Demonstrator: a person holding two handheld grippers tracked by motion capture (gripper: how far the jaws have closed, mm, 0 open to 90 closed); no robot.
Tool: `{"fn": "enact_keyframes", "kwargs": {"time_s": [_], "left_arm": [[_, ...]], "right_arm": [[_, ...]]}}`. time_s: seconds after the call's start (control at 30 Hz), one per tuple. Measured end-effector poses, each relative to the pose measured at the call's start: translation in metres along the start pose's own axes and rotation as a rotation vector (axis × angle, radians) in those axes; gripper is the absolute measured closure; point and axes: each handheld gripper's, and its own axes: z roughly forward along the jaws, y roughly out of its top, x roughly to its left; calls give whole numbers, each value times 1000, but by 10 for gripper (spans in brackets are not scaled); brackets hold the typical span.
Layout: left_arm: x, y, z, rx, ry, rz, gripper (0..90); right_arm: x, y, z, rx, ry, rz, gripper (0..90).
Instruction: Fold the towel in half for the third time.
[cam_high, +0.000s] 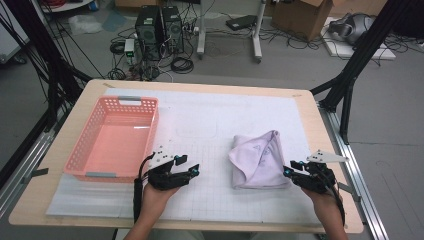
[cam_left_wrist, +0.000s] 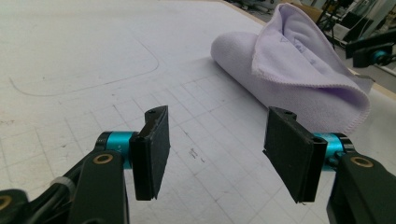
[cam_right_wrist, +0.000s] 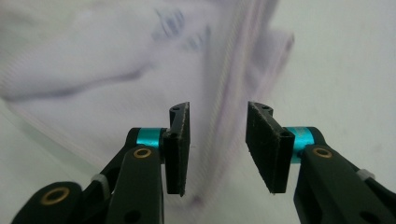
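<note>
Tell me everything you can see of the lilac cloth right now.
The lilac cloth is soft, towel-like fabric with a stitched hem, loosely folded over itself into a rumpled bundle with a rolled edge on one side. Faint markings show on its top face. It lies on the gridded white mat, right of the pink basket. The right gripper sits at its near right edge, jaws open, not pressing on it.

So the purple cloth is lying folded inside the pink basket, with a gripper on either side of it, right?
Not quite. The purple cloth lies folded on the white mat, beside the pink basket, not in it. The high view shows this; the left gripper and right gripper do flank it.
</note>
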Motion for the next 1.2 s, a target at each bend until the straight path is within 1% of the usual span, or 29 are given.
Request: {"fn": "enact_keyframes", "kwargs": {"time_s": [0.03,0.07,0.1,0.2,0.23,0.4,0.47,0.53,0.6,0.63,0.67,0.7,0.73,0.8,0.9,0.97,1.0,1.07,1.1,1.13,1.17,1.2], "left_arm": [[0,0,0,1,4,-3,408],[0,0,0,1,5,-3,408],[0,-1,0,2,4,-4,408],[0,-1,0,4,2,-5,408],[0,-2,0,5,2,-3,408],[-1,-2,1,8,-2,1,408],[-1,-2,1,9,-4,-1,408],[-1,-3,2,10,-5,-1,408],[-1,-3,2,15,-6,0,408],[-2,-3,3,16,-6,2,408],[-2,-4,3,15,-8,2,408],[-3,-4,3,18,-9,5,408],[-3,-4,4,19,-9,6,409],[-3,-4,4,22,-12,8,409],[-3,-4,4,22,-10,3,409],[-3,-4,4,20,-10,2,409],[-3,-4,4,20,-9,1,409],[-3,-4,4,16,-10,-2,409],[-3,-3,4,14,-12,1,409],[-3,-3,4,14,-11,1,410],[-3,-3,4,15,-11,2,409],[-3,-4,4,14,-12,1,409]], "right_arm": [[1,2,0,-13,8,-9,573],[7,8,2,-33,20,-22,571],[10,12,5,-37,27,-39,566],[17,23,18,-23,41,-72,550],[19,28,25,-17,48,-84,544],[28,51,53,21,83,-101,538],[34,58,63,38,86,-122,543],[38,64,73,49,93,-133,557],[40,67,85,82,78,-156,586],[40,68,89,102,71,-160,635],[39,66,95,141,70,-169,734],[38,65,99,173,66,-175,801],[37,63,100,186,69,-177,889],[36,60,96,158,71,-175,893],[34,56,84,116,76,-167,895],[30,55,76,92,75,-164,894],[28,54,73,74,83,-158,886],[27,56,70,51,102,-136,724],[27,57,71,57,104,-130,648],[28,58,74,61,108,-124,618],[30,59,78,68,104,-136,608],[32,59,81,77,102,-140,579]]}}
